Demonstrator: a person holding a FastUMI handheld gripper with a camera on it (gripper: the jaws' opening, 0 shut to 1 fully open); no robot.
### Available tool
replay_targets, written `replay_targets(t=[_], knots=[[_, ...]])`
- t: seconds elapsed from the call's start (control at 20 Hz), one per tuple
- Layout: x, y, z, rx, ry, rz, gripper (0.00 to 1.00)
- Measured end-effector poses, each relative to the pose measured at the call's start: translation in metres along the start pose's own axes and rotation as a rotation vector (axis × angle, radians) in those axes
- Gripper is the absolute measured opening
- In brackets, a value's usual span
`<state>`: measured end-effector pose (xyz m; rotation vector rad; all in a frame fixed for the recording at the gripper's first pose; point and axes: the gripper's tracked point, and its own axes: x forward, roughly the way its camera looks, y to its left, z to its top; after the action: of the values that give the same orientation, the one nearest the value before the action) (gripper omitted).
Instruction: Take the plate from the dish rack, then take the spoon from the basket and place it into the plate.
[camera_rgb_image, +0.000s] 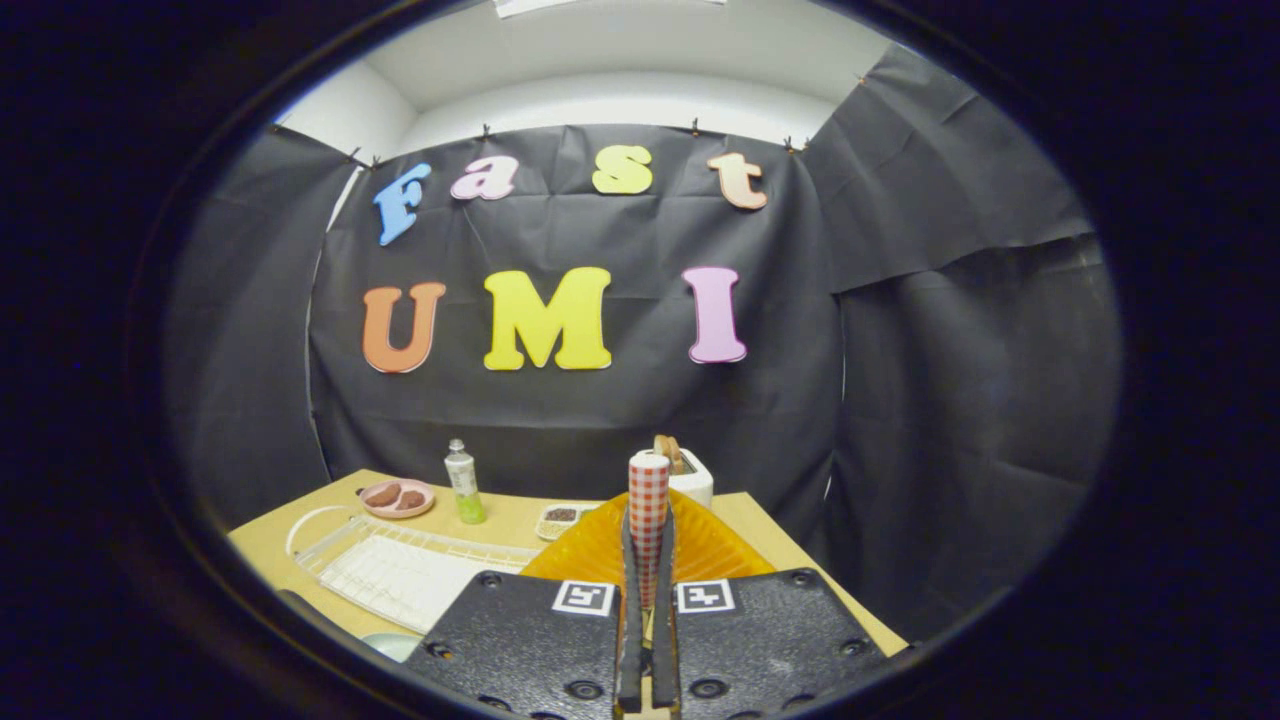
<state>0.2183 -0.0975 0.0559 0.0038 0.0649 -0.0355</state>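
Carrying the spoon (648, 510) pinched upright in the gripper (648, 590), lower it gently flat onto the orange plate (700, 545).

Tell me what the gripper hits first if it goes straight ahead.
The gripper, shut on a checkered handle, would probably meet the orange plate first, then the toaster; depth is unclear.

Glossy, perhaps plastic ribbed plate (700, 545); matt wooden table (510, 520).

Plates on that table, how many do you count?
2, maybe more hidden. A pink plate with cookies sits beside the bottle; an orange plate lies just beyond the shut claw, which pinches a checkered handle.
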Motion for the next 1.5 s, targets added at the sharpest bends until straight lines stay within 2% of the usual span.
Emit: replay_targets(t=[0.35,0.55,0.8,1.1,1.2,1.35,1.5], knots=[[-0.066,0.085,-0.046,-0.003,-0.018,0.044,0.09],[-0.086,0.132,-0.083,-0.003,-0.003,0.069,0.09],[-0.095,0.199,-0.141,-0.02,0.075,0.153,0.09],[-0.098,0.24,-0.18,0.015,0.105,0.174,0.09],[-0.099,0.243,-0.189,-0.024,0.099,0.149,0.09],[-0.096,0.25,-0.207,-0.015,0.119,0.158,0.09],[-0.096,0.249,-0.206,-0.016,0.113,0.156,0.09]])
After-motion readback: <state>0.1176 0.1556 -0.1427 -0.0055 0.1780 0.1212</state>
